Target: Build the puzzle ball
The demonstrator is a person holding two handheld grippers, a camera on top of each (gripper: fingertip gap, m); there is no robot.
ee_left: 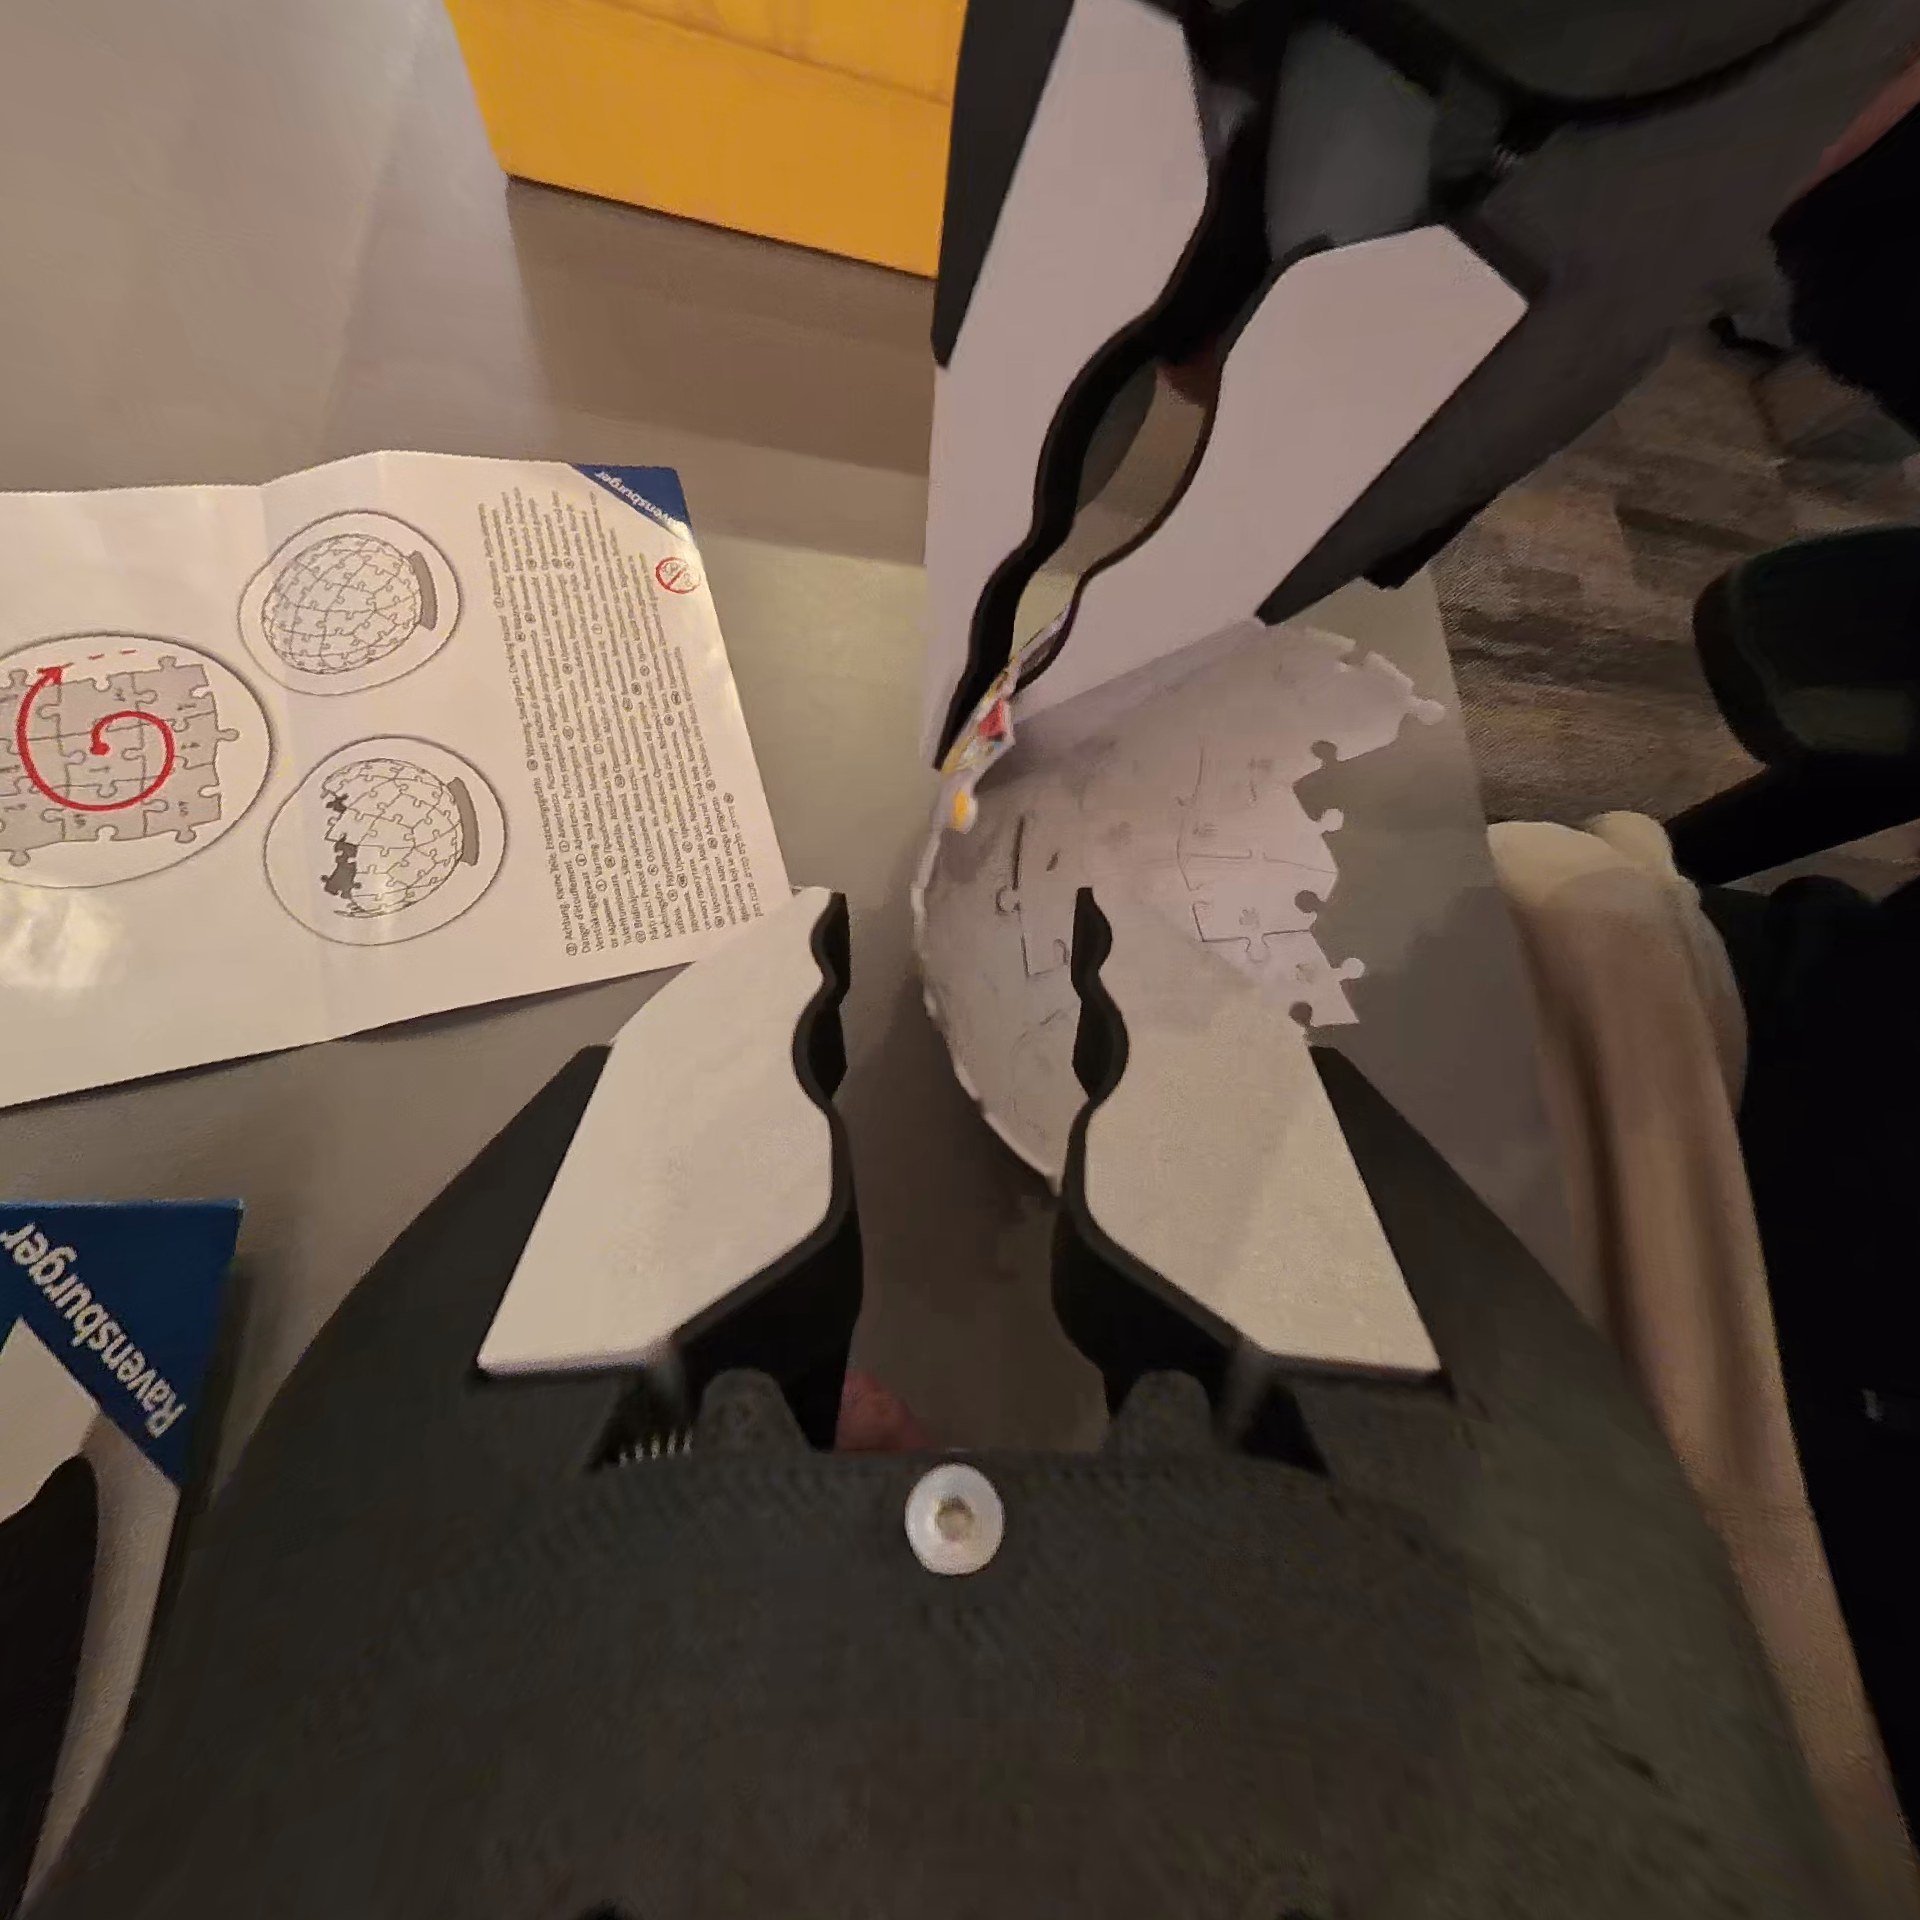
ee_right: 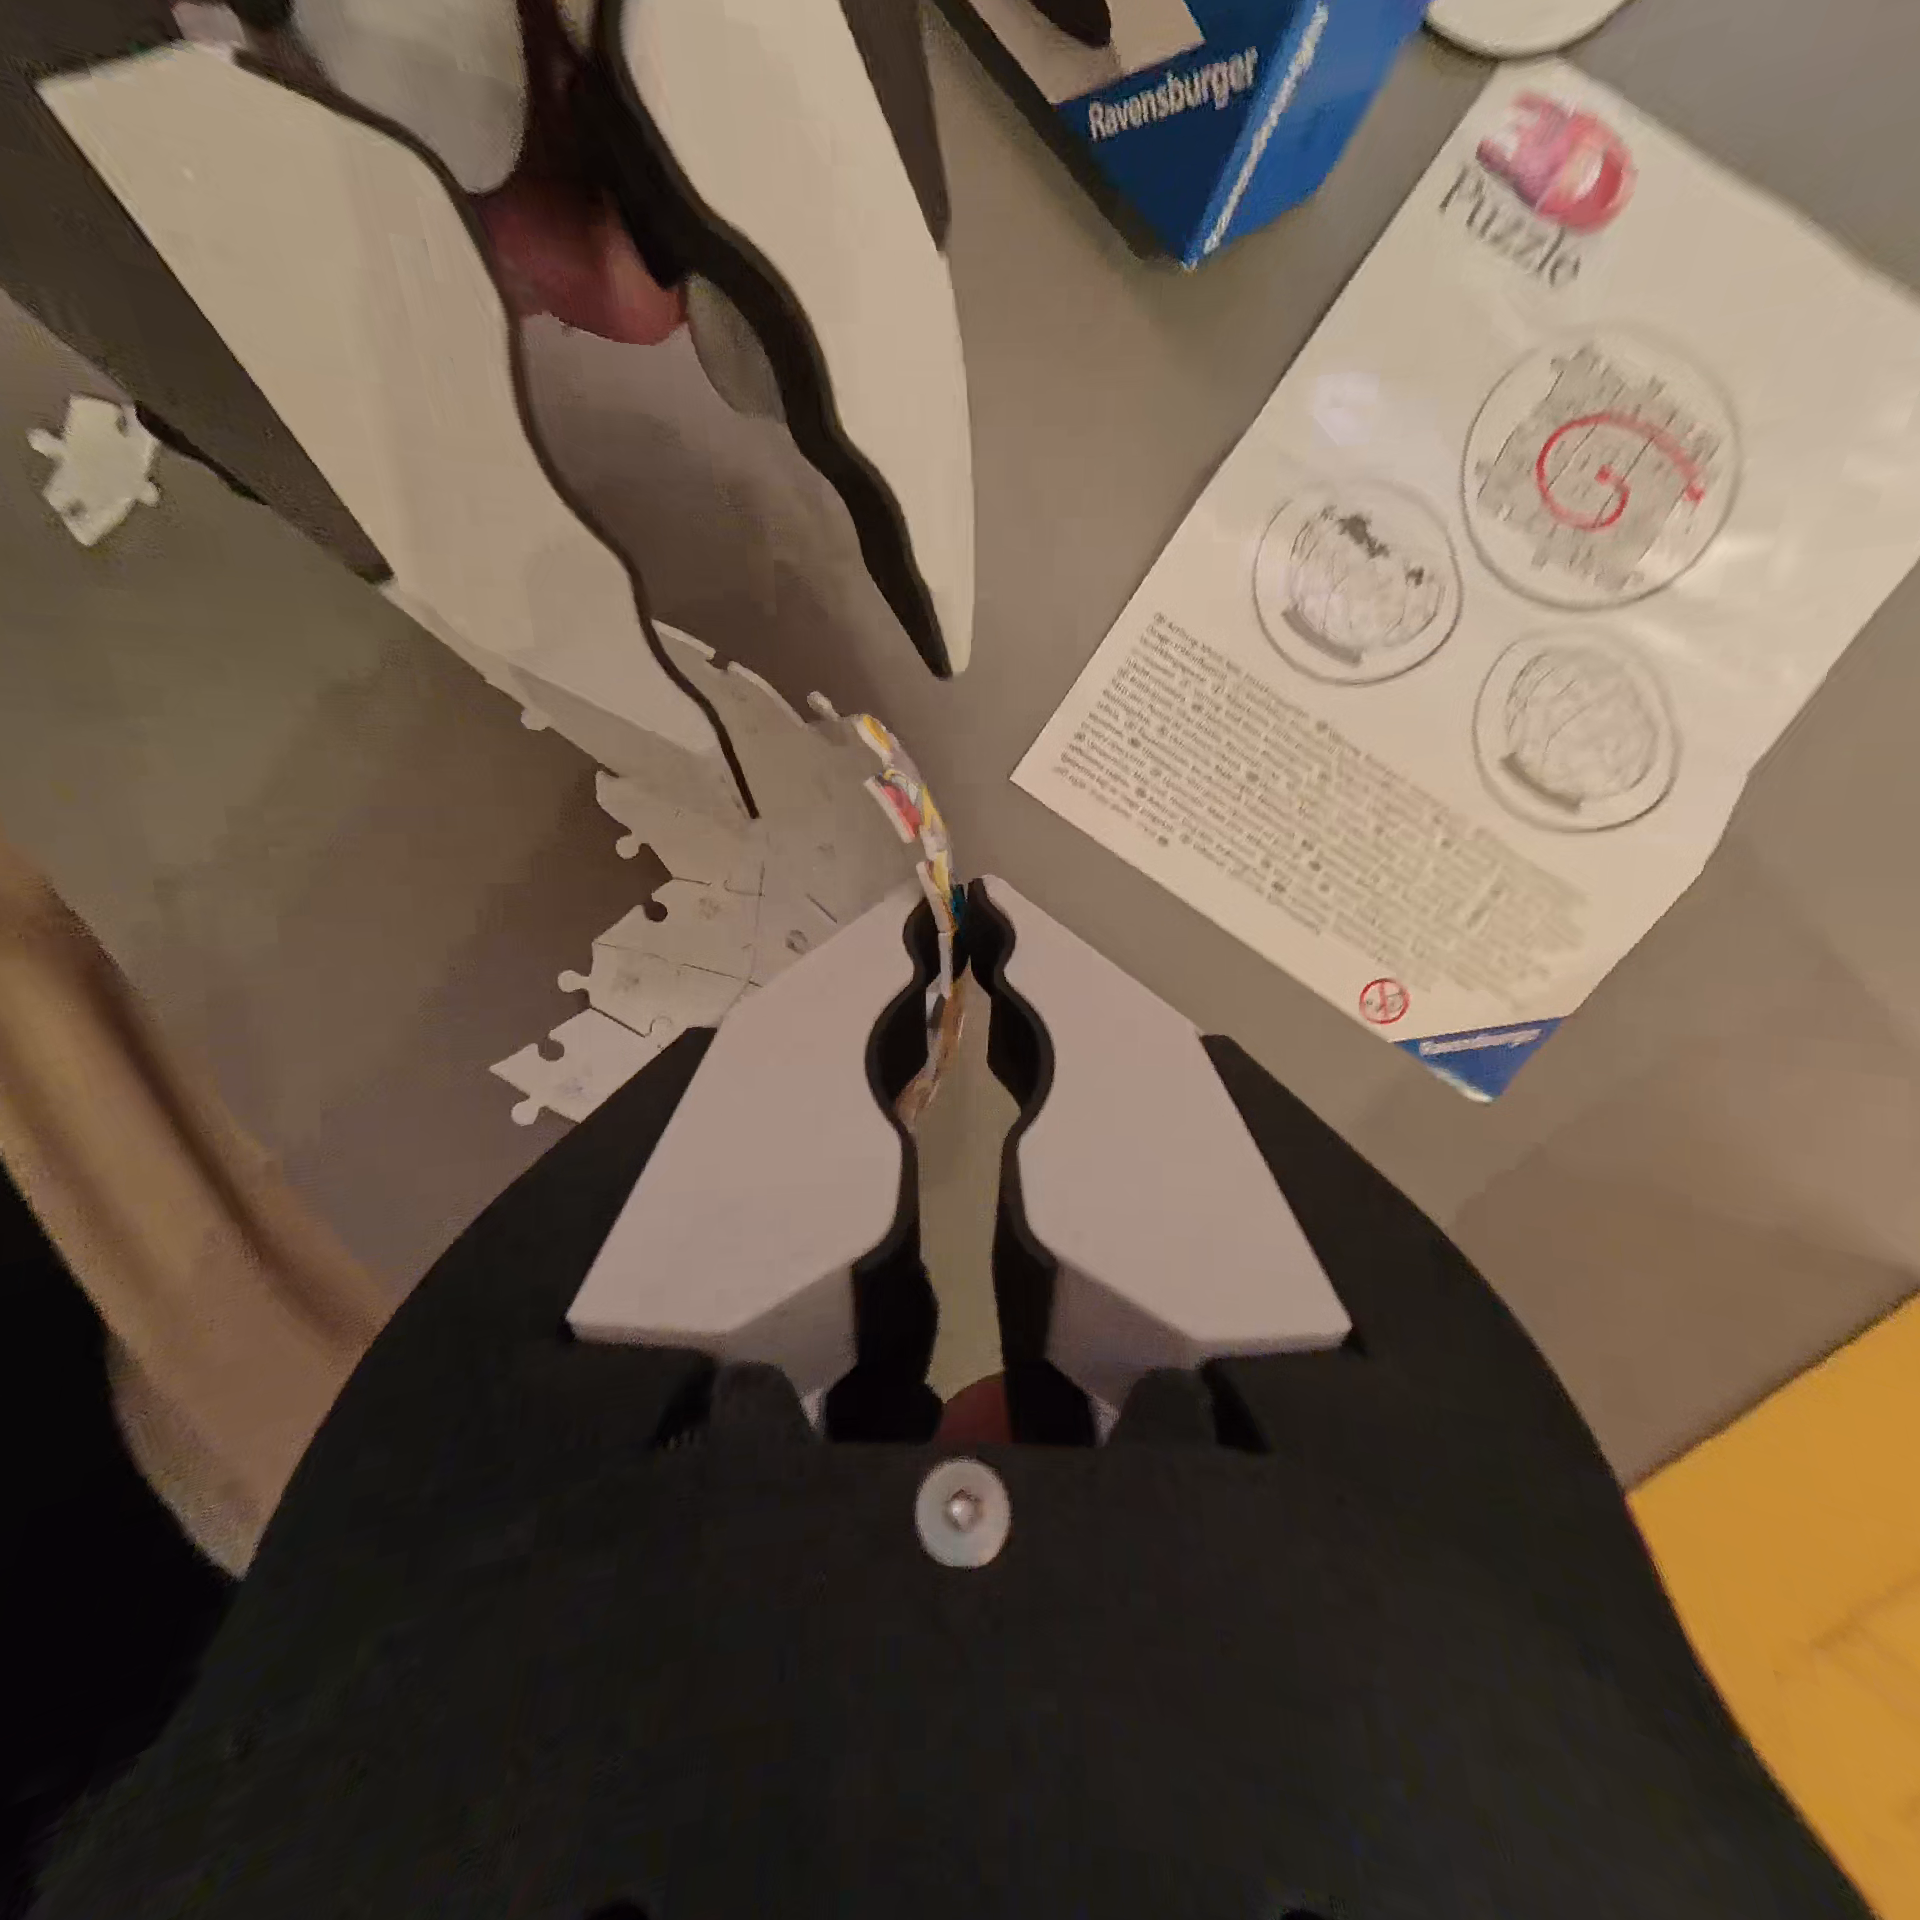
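The partial puzzle ball (ee_left: 1195, 831) is a white bowl-shaped shell of joined pieces lying on the grey table, printed side down; it also shows in the right wrist view (ee_right: 686, 935). My right gripper (ee_right: 954, 914) is shut on the shell's colourful rim, and in the left wrist view it (ee_left: 982, 727) comes down from above. My left gripper (ee_left: 956, 904) is open, with one finger over the shell's inside and the other outside, the rim between them untouched. It also shows in the right wrist view (ee_right: 844, 740). A loose white piece (ee_right: 94, 468) lies apart on the table.
A folded instruction sheet (ee_left: 364, 748) lies left of the shell and also shows in the right wrist view (ee_right: 1455, 675). A blue puzzle box (ee_left: 104, 1320) stands near the left gripper. A beige cloth (ee_left: 1621, 1143) borders the table edge. A yellow surface (ee_left: 727, 104) lies beyond. Less than 4 cm separates the two grippers' tips. Both grippers' tips are roughly 25 cm from the loose white piece (ee_right: 94, 468).
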